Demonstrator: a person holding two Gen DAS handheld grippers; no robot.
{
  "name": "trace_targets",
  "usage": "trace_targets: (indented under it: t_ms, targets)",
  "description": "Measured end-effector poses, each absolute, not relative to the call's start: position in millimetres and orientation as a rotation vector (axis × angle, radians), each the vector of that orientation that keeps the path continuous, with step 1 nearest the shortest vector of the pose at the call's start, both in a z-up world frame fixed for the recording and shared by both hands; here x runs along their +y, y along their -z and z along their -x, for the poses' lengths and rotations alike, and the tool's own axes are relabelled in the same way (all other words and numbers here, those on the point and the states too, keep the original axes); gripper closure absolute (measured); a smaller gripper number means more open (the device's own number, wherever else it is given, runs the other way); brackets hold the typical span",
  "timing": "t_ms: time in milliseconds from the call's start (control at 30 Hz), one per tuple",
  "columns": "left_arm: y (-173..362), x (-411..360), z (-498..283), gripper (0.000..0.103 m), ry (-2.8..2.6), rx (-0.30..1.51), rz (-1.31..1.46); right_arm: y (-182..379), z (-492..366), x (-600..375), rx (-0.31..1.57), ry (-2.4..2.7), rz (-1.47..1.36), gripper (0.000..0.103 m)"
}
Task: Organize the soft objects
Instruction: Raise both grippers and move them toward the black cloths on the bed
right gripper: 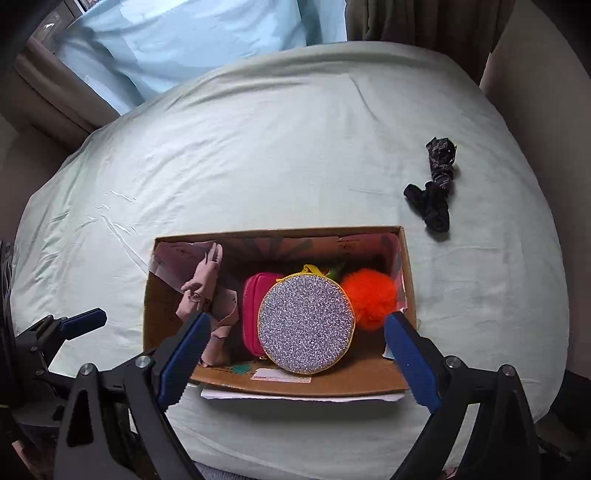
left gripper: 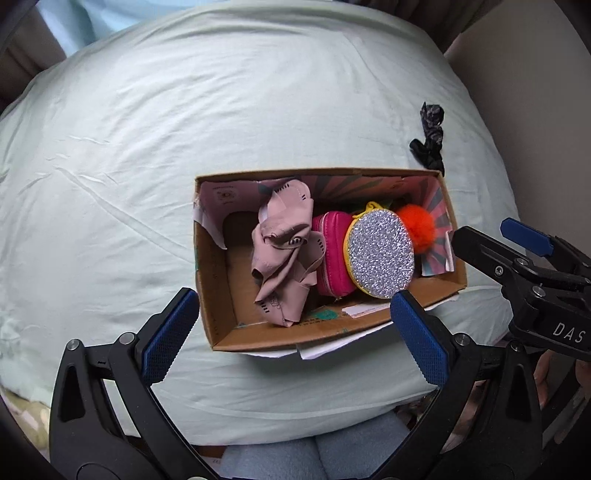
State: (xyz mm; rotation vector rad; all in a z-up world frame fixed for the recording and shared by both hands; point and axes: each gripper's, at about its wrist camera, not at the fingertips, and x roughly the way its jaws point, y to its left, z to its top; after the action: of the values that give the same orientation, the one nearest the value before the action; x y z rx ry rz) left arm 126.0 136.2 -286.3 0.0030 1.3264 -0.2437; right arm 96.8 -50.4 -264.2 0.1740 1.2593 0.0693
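Note:
An open cardboard box [left gripper: 218,295] [right gripper: 408,280] sits on the pale green bed. Inside lie a crumpled pink cloth [left gripper: 284,251] [right gripper: 203,291], a magenta zip pouch [left gripper: 330,251] [right gripper: 253,302], a round silver glitter pouch [left gripper: 380,253] [right gripper: 306,325] and an orange pompom [left gripper: 417,227] [right gripper: 369,297]. A black patterned sock bundle [left gripper: 430,136] [right gripper: 436,184] lies on the sheet beyond the box's right corner. My left gripper [left gripper: 291,325] hovers open and empty over the box's near edge. My right gripper [right gripper: 295,350] hovers open and empty over the box's near right part.
The bed sheet [left gripper: 184,129] [right gripper: 258,147] spreads wide around the box. A light blue pillow [right gripper: 177,40] lies at the bed's head. Walls and a curtain [right gripper: 424,22] stand behind. The right gripper shows at the right edge of the left wrist view [left gripper: 524,266].

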Motion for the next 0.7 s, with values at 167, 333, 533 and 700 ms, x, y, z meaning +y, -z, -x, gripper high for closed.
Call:
trace_targets:
  t_ms: [167, 333, 533, 700]
  targets:
    - [231, 144, -116, 0.0, 0.242, 1.224, -0.01, 208, -78, -48, 1.15, -0.048, -0.131, 0.009]
    - [169, 157, -100, 0.0, 0.222, 1.068, 0.012, 152, -58, -49, 1.027, -0.016, -0.104, 0.009]
    - [109, 165, -79, 0.0, 0.18, 0.88, -0.015, 98, -33, -53, 0.904, 0.049, -0.098, 0.009]
    - [87, 165, -72, 0.0, 0.22, 0.83, 0.01, 77, -18, -60, 0.864, 0.1, -0.128, 0.009]
